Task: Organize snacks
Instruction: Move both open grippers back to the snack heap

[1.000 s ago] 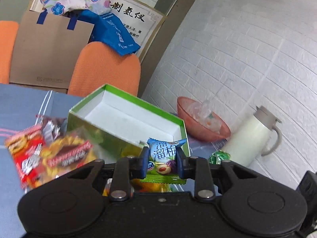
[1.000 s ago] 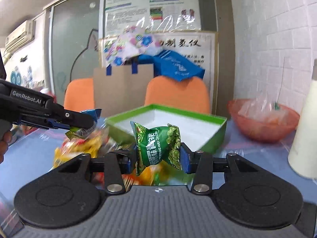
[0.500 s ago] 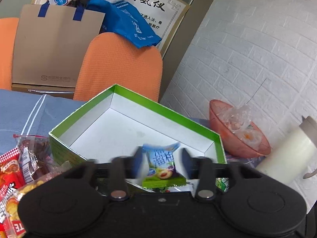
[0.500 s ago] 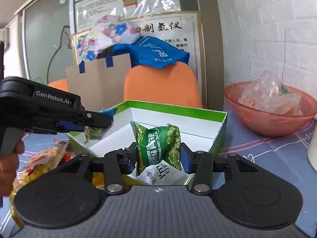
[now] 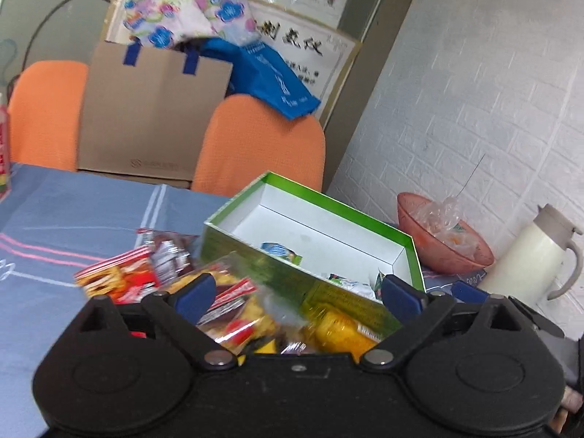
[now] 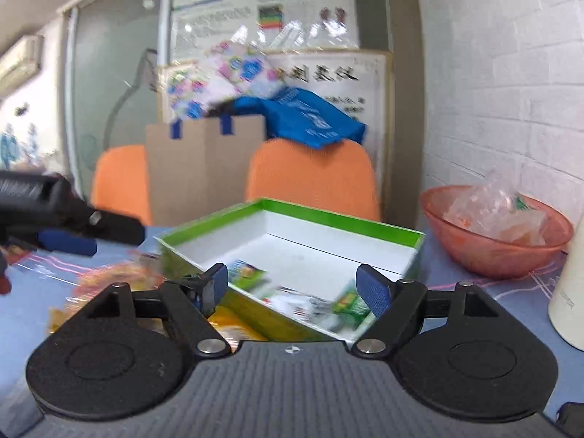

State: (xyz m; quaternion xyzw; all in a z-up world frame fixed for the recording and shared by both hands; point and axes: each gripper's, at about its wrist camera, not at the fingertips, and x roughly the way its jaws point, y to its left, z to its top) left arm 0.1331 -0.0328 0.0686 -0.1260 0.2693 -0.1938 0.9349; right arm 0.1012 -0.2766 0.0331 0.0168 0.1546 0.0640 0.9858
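Both claws released over the snack box

The left gripper (image 5: 297,294) stands spread wide with nothing between its blue pads, hanging above the loose snack pile (image 5: 175,284) on the blue tablecloth (image 5: 73,211), just in front of the green box (image 5: 365,219). The right gripper (image 6: 295,286) has just been opening and now gapes as wide, nothing pressed between its jaws. Inside the box lie a blue-and-white candy packet (image 5: 279,250) near the middle and, at the near right corner, a green pea packet (image 6: 350,304) beside another small white wrapper (both blurred in the right wrist view). A pink bowl (image 6: 492,241) and a cream jug (image 5: 529,259) stand to the right of the box, by the brick wall.
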